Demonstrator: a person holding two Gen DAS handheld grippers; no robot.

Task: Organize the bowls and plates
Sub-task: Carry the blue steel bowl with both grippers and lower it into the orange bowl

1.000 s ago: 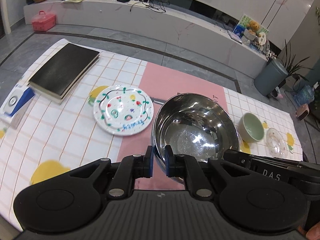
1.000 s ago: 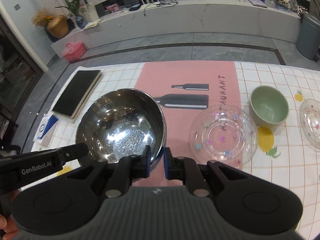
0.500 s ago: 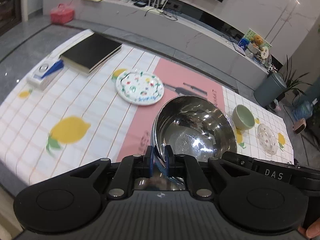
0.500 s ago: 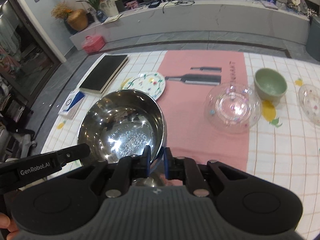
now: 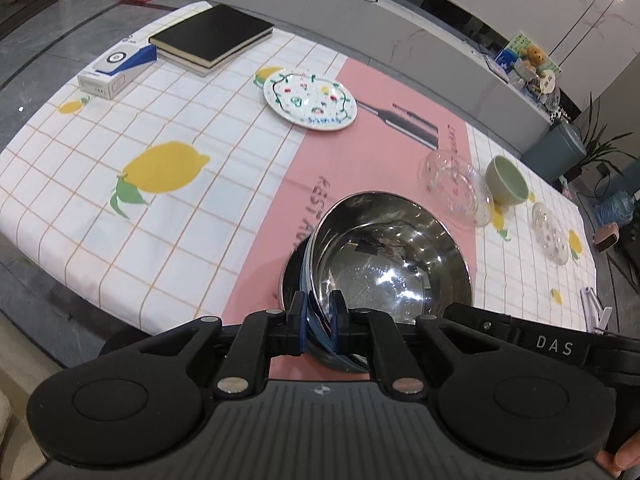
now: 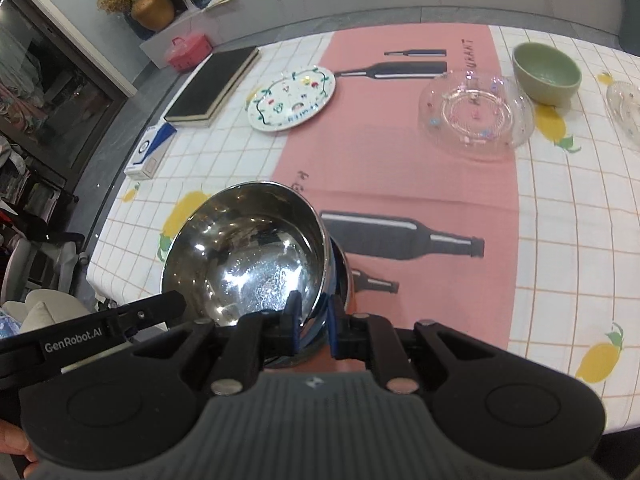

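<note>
**Both grippers clamped on the steel bowl's rim**

Your left gripper (image 5: pixel 319 322) is nearly closed, its blue pads pinching the near left rim of the steel bowl (image 5: pixel 394 258). Your right gripper (image 6: pixel 312 326) is closed the same way on the bowl's right rim, and in the right wrist view the left tool's black arm crosses the lower left corner. The bowl hangs tilted just ahead of both sets of fingers, over the pink runner (image 5: pixel 360 160) near the table's front edge. Whether its base touches the cloth you cannot tell: the gripper bodies cover the bowl's near underside in both views.

Far left of the tools lie a white and blue box (image 5: pixel 116 66) and a black book (image 5: pixel 212 38). Ahead and slightly left sits the painted plate (image 5: pixel 310 100), half on the runner. Ahead to the right stands the clear glass plate (image 6: pixel 476 114); in the left wrist view it is hard to make out against the cloth. Just beyond it, seemingly touching its far edge, is the green bowl (image 6: pixel 546 72). Furthest right is a small glass dish (image 6: pixel 626 108), cut off by the frame in the right wrist view.

A fingertip shows at each view's bottom corner; the rest of your hands is hidden.
</note>
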